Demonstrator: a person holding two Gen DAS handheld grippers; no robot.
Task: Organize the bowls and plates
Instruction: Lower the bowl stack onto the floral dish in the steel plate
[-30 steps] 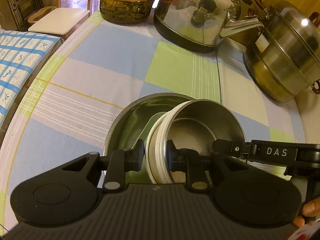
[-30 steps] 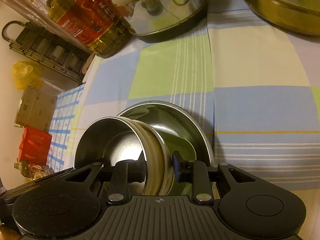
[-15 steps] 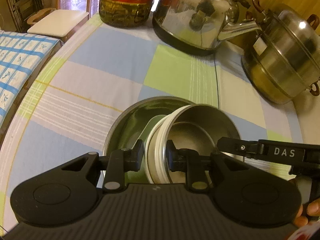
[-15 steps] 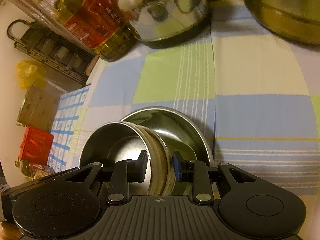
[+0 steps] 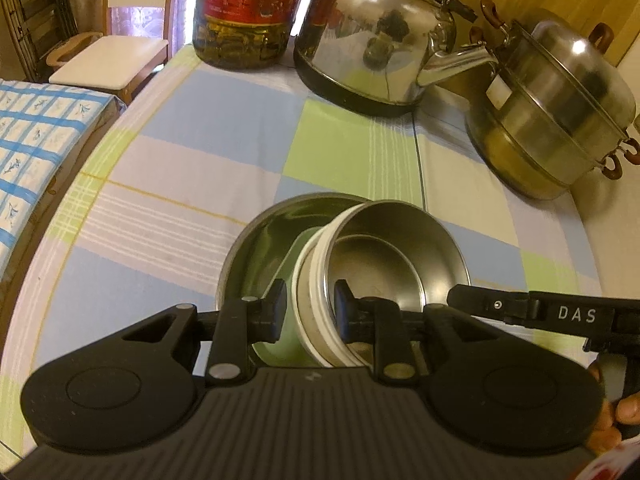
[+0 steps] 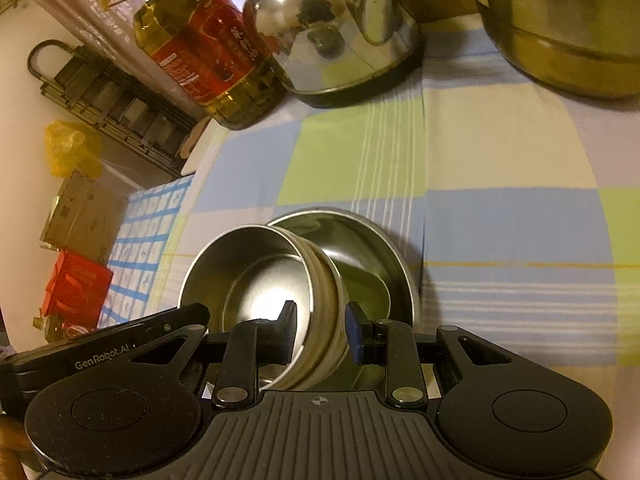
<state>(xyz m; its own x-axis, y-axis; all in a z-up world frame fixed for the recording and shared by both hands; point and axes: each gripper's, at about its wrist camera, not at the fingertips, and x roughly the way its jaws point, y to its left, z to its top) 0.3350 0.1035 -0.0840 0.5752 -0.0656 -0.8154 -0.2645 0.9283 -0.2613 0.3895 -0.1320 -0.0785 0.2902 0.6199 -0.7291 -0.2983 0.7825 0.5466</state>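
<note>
- Two steel vessels at lower centre of both views: small bowl (image 5: 396,264) tilted, leaning inside wide shallow bowl (image 5: 256,248), which sits flat on checked tablecloth (image 5: 200,128).
- Partly hidden: near edge of small bowl and near half of wide bowl, behind the black gripper bodies along the bottom of each frame.
- Hard to make out: green patch (image 5: 298,280) inside wide bowl, left of small bowl's cream outer band; a reflection or a separate item, cannot tell.
- Cut off: oil bottle (image 5: 244,12) at top edge of left view, lidded steamer pot (image 5: 556,108) at right edge; only its lower wall in right view, upper right.
- Kettle (image 5: 380,36) top centre, well apart from the bowls.
- Left gripper (image 5: 310,308) clenched on small bowl's rim: one finger outside against the cream band, other inside.
- Right gripper (image 6: 322,330) grasping the same rim on the opposite side, likewise one finger in, one out.
- Fingertips of a hand (image 5: 612,428) just visible at lower right of left view.
</note>
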